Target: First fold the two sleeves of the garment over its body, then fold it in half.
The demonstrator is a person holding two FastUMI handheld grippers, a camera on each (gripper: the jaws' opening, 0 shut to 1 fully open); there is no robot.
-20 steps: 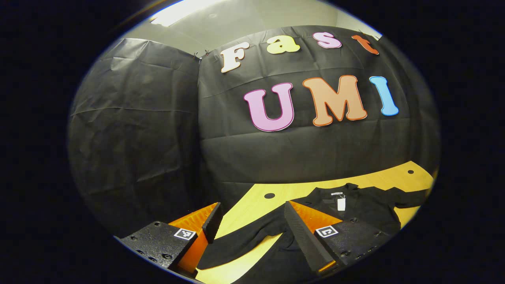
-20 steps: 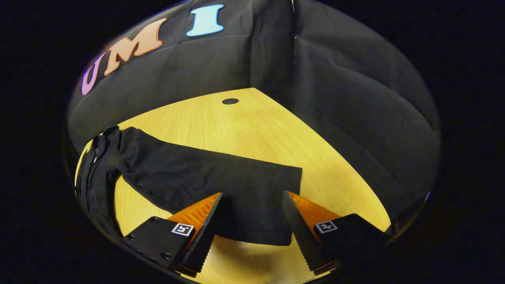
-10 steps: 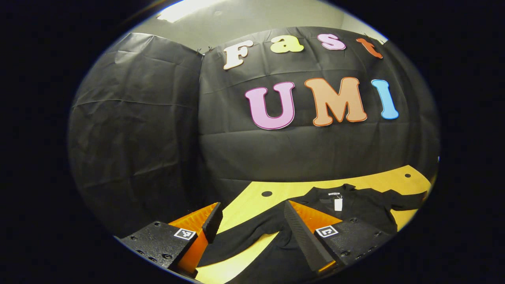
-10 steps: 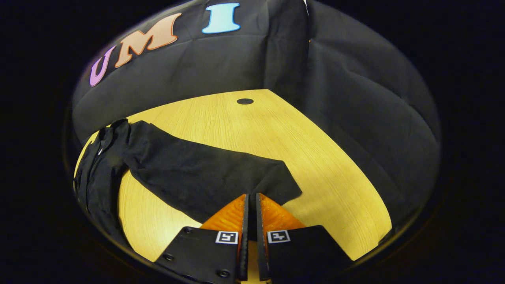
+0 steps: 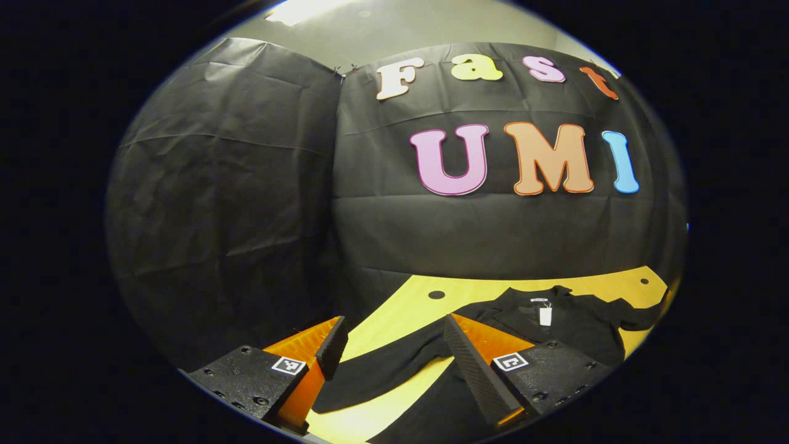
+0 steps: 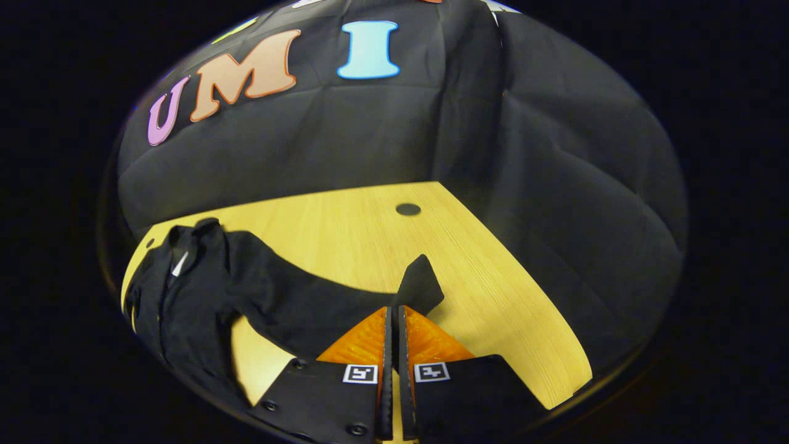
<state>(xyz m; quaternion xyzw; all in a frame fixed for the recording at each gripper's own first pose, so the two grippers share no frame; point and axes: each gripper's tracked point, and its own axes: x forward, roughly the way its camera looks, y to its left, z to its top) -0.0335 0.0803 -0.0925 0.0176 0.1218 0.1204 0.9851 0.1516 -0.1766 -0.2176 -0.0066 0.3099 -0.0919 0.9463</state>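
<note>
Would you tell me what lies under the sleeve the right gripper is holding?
Under the sleeve, pinched by the right gripper, is wooden table; what it covers is hidden.

in the left gripper view, the black garment (image 5: 555,330) runs out of the picture at the lower right, its hem and far sleeve cut off, and the right finger (image 5: 478,370) of the left gripper (image 5: 394,361) covers part of its body. print on the small white tag (image 5: 545,316) at the collar is too small to read. in the right gripper view, the sleeve end (image 6: 419,287) disappears behind the closed tips of the right gripper (image 6: 394,320), so the pinch itself is hidden. the garment's body is cropped at the left edge, as is the wooden table (image 6: 493,296).
</note>
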